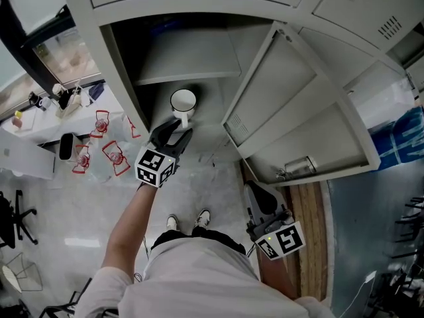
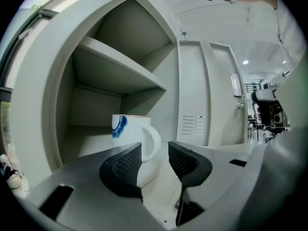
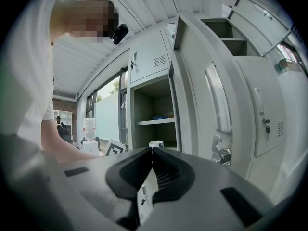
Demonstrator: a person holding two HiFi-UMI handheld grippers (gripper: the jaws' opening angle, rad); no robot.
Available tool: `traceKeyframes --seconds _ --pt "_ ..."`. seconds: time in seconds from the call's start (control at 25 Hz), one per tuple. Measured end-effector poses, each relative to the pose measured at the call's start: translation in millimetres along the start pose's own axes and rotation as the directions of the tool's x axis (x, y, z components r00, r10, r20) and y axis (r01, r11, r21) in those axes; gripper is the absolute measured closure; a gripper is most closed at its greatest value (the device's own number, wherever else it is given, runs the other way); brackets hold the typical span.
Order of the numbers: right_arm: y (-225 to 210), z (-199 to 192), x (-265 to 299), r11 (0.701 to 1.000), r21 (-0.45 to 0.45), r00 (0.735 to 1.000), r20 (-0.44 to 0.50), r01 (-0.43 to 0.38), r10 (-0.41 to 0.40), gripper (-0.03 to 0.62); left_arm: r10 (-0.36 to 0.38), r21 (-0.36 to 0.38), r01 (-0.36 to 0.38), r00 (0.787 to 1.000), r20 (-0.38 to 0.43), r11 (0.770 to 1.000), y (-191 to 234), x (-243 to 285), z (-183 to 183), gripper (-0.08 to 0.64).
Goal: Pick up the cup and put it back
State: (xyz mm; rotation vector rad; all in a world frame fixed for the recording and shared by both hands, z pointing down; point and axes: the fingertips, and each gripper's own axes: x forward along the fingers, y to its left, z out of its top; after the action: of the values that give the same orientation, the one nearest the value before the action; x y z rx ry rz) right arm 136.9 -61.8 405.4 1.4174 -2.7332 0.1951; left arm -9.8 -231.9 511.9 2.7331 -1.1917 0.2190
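A white cup [image 1: 183, 103] with a blue mark stands upright on the lower shelf [image 1: 205, 134] of an open grey locker. In the left gripper view the cup [image 2: 129, 129] turns its handle [image 2: 155, 141] toward me. My left gripper [image 1: 177, 133] sits just in front of the cup, open. Its jaws [image 2: 155, 154] flank the line to the handle, and the pads do not press on it. My right gripper [image 1: 256, 189] hangs low beside the person's hip, shut with nothing in it [image 3: 152, 150]. The cup's rim [image 3: 156, 143] shows far off in the right gripper view.
The locker door [image 1: 291, 111] swings open to the right of the cup. An upper shelf [image 1: 192, 71] lies above it. Red wire objects [image 1: 109, 148] and a white table [image 1: 40, 121] stand at the left. The person's shoes [image 1: 187, 221] are on the floor below.
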Motion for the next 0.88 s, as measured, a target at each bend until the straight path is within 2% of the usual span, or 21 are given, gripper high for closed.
traceKeyframes --seconds 0.32,0.4,0.44,0.52,0.68,0.88 --pt "10 3 15 0.998 -0.006 0.998 0.020 -0.056 0.056 0.574 0.070 0.021 -0.070 0.997 -0.022 0.997 6 -34 0 0.387" --pt "14 6 20 0.997 -0.011 0.997 0.029 -0.073 0.073 0.574 0.095 0.053 -0.094 0.995 -0.018 0.994 7 -44 4 0.421" --pt "16 7 22 0.997 -0.013 0.996 0.032 -0.081 0.082 0.574 0.108 0.065 -0.107 0.994 -0.012 0.992 8 -50 7 0.475" --pt "20 8 25 0.995 -0.017 0.994 0.038 -0.097 0.098 0.575 0.135 0.074 -0.134 0.991 -0.001 0.988 12 -64 13 0.499" --pt "26 10 33 0.992 -0.024 0.991 0.043 -0.125 0.126 0.574 0.218 0.044 -0.219 0.976 0.022 0.975 29 -100 27 0.520" --pt "29 14 41 0.989 -0.025 0.988 0.050 -0.144 0.146 0.574 0.284 -0.017 -0.283 0.955 0.083 0.959 37 -146 51 0.538"
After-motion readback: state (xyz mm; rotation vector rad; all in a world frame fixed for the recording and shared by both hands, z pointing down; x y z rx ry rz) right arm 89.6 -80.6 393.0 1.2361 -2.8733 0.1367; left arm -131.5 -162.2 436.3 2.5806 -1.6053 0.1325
